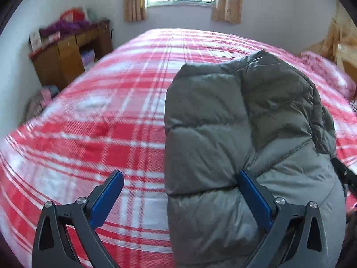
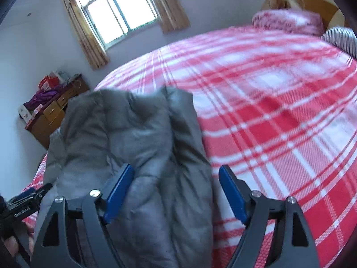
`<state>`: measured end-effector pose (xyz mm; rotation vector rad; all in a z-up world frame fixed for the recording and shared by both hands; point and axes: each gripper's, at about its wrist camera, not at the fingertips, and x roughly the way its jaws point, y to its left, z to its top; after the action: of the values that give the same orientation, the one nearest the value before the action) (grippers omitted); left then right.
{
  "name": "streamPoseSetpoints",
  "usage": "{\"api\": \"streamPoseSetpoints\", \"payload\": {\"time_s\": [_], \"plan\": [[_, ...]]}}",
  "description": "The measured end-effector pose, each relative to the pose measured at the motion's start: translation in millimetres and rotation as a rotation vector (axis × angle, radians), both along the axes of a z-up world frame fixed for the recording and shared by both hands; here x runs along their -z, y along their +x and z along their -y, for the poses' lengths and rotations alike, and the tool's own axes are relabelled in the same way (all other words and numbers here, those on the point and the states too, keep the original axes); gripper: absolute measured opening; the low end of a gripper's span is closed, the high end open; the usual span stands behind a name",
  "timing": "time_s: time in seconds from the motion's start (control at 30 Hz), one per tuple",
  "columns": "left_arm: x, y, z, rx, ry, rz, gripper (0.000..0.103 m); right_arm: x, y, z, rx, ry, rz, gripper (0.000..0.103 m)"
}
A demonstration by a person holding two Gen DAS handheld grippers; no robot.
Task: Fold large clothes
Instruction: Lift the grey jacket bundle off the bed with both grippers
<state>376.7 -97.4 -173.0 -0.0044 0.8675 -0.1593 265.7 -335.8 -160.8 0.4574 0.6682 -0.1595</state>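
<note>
Lying folded at centre right of the left view: grey puffer jacket (image 1: 245, 138) on red plaid bed (image 1: 100, 134). Standing open, gripping nothing: left gripper (image 1: 178, 185) and right gripper (image 2: 176, 178). Needing smoothing: puffy layers, edges squared.

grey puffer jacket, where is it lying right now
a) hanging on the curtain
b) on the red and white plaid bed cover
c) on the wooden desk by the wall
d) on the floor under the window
b: the grey puffer jacket lies folded in a bundle on the red and white plaid bed cover, while the wooden desk stands apart by the wall.
</note>
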Motion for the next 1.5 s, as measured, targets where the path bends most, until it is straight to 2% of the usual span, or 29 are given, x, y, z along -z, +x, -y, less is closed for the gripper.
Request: {"api": "streamPoseSetpoints", "payload": {"time_s": [0.07, 0.13, 0.2, 0.37, 0.5, 0.6, 0.7, 0.87, 1.0, 1.17, 1.27, 1.4, 1.5], "plan": [[8, 5, -4, -0.012, -0.062, -0.042, 0.102, 1, 1, 1, -0.022, 0.026, -0.003, 0.082], [13, 5, -1, -0.004, -0.087, -0.054, 0.102, 1, 3, -8, -0.064, 0.008, -0.006, 0.082], [12, 5, 5, -0.003, -0.076, -0.047, 0.102, 5, 11, -11, -0.101, 0.017, -0.038, 0.082], [13, -2, 17, 0.041, -0.059, -0.015, 0.102, 6, 7, -9, -0.143, 0.058, -0.028, 0.080], [13, -4, 17, 0.042, -0.070, -0.011, 0.102, 10, 4, -5, -0.159, 0.089, -0.018, 0.076], [11, -8, 22, 0.057, -0.029, 0.019, 0.102, 9, 11, -12, -0.183, 0.066, -0.028, 0.068], [9, -11, 26, 0.074, 0.006, 0.043, 0.102, 11, 9, -11, -0.164, 0.062, -0.033, 0.065], [8, -8, 25, 0.085, 0.013, 0.046, 0.102, 11, 0, 1, -0.080, 0.104, 0.003, 0.070], [7, -9, 26, 0.085, 0.017, 0.053, 0.102, 7, -6, 1, -0.012, 0.065, 0.021, 0.079], [9, -7, 26, 0.087, 0.007, 0.044, 0.102, 10, 3, 3, -0.091, 0.112, -0.002, 0.083], [10, -6, 24, 0.091, 0.003, 0.043, 0.102, 9, 5, -4, -0.177, 0.122, 0.014, 0.076], [9, -5, 24, 0.094, 0.002, 0.039, 0.102, 12, 3, 6, -0.146, 0.177, 0.024, 0.066], [9, -6, 25, 0.113, -0.004, 0.034, 0.102, 9, 4, -1, -0.149, 0.127, 0.002, 0.068]]}}
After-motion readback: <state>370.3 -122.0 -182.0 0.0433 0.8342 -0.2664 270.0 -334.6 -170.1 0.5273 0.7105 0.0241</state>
